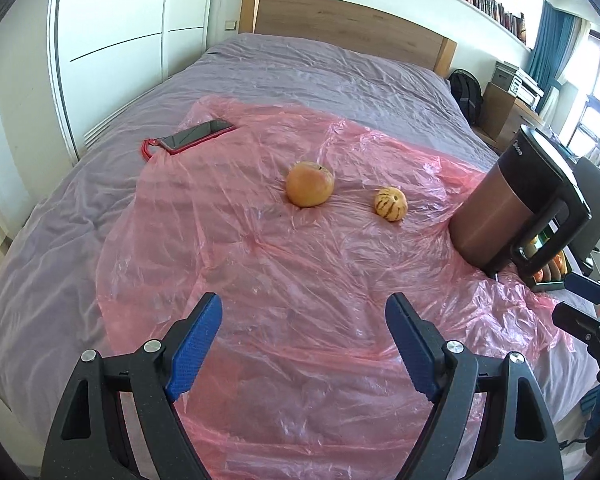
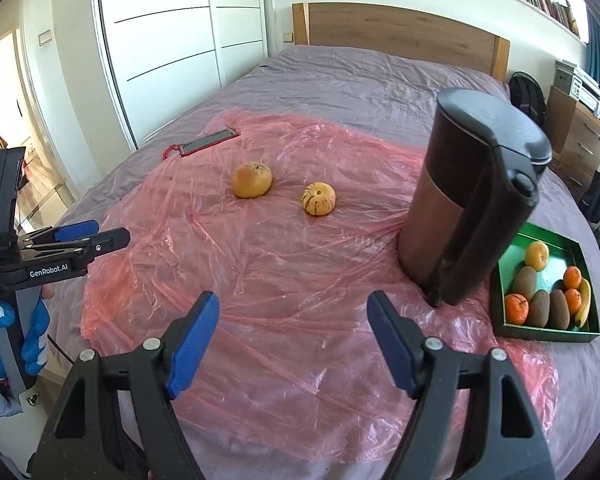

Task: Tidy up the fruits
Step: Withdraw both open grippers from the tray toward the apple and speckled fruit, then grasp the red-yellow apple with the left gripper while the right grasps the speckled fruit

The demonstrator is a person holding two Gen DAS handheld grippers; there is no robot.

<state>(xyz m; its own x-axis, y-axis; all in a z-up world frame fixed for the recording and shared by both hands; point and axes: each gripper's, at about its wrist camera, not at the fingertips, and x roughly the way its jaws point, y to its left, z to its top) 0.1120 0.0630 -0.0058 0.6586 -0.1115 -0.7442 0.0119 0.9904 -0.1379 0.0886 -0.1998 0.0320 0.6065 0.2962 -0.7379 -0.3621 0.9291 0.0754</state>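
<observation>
Pink see-thru plastic sheet (image 2: 284,280) over mauve-grey bedspread (image 2: 380,76). Far left: phone (image 2: 210,142) w/ black screen, red case. Centre: plain orange-yellow fruit (image 2: 252,180); just right of it, yellow fruit w/ dark stripes (image 2: 319,199). Right: copper-brown kettle (image 2: 432,216), black lid & handle. Near right: green tray (image 2: 548,334) w/ brown kiwis (image 2: 539,308), orange mandarins (image 2: 516,309), prob. a yellow banana (image 2: 583,300). Blue pads, black frames on left gripper (image 1: 303,346) & right gripper (image 2: 293,340).

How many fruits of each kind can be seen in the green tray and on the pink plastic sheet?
In the green tray:
Kiwis: 3
Small oranges: 3
Banana: 1
Round yellow-orange fruit: 1

On the pink plastic sheet:
Large orange-yellow fruit: 1
Striped yellow fruit: 1

Total: 10
</observation>
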